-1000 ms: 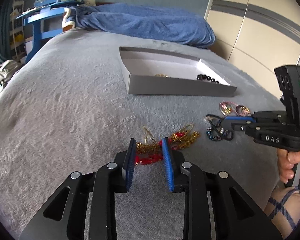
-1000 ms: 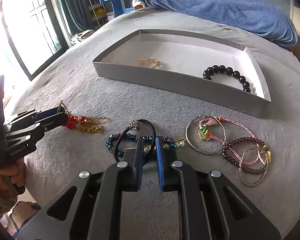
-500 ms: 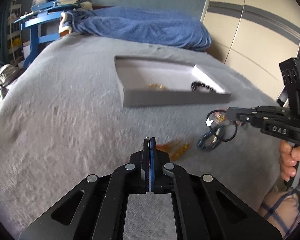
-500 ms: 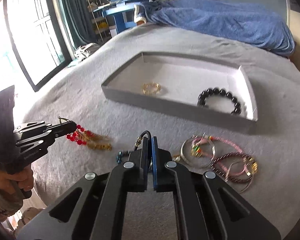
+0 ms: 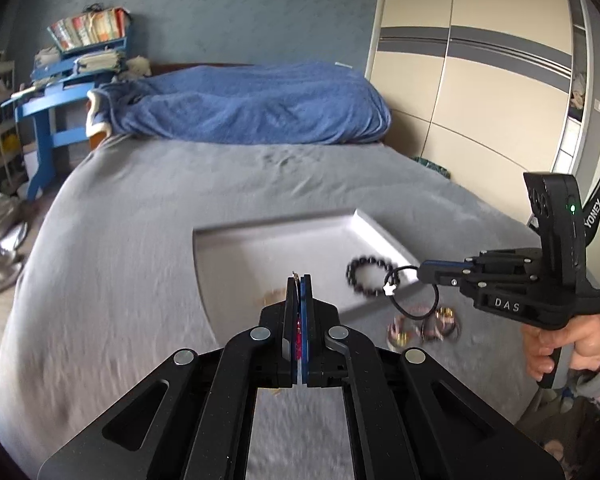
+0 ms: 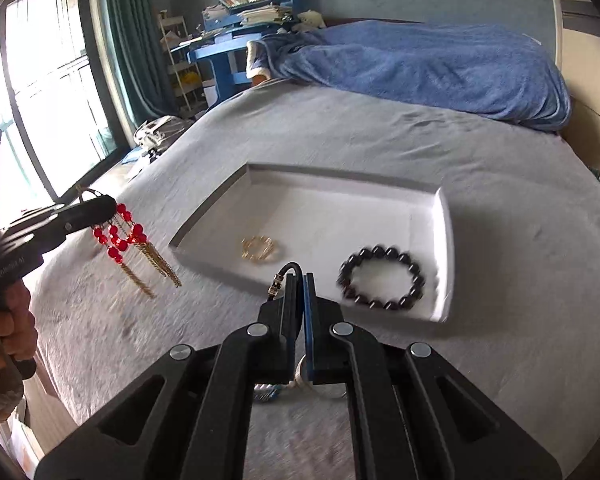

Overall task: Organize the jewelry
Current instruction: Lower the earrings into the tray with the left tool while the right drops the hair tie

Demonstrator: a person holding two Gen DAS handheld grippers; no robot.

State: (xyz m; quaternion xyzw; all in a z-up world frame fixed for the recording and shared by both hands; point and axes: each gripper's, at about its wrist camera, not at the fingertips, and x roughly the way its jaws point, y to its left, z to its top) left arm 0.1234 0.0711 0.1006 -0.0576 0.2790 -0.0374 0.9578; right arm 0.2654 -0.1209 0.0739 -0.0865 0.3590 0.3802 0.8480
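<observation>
Left gripper (image 5: 299, 280) clamped on red-and-gold tassel piece (image 6: 134, 244), hanging above grey bed (image 6: 380, 136). Right gripper (image 6: 299, 278) clamped on black cord bracelet (image 5: 414, 292), beside white tray (image 6: 444, 248) holding black bead bracelet (image 6: 382, 278), gold piece (image 6: 260, 248).

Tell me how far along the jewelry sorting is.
Done: the black bead bracelet and a gold piece lie in the white tray. In hand: left tongs hold the red-and-gold tassel jewelry; right tongs hold the black cord bracelet. Left: several pieces on the grey bedspread.
</observation>
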